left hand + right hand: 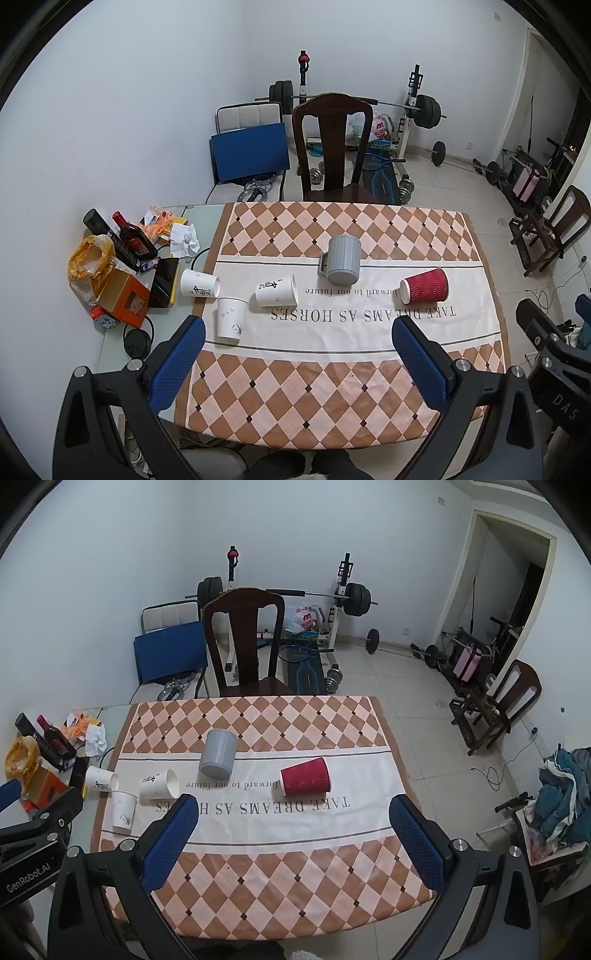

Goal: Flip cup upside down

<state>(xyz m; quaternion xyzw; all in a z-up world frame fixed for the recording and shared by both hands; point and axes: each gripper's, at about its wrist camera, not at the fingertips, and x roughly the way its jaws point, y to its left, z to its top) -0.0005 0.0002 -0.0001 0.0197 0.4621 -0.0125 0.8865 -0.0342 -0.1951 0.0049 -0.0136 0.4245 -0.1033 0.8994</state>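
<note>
Checkered tablecloth [332, 387] mid-frame, barbell [369, 101] behind; red cup [424, 290] on its side; left gripper [299, 350] and right gripper [291, 830] spread wide, empty.

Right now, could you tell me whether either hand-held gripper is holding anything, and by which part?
Nothing is held. The left hand-held gripper and right hand-held gripper are both open above the tablecloth, well short of the cups.

Two high wrist views, side by side, angled down over one shared tablecloth [332, 387], chair [243, 642] beyond.
</note>
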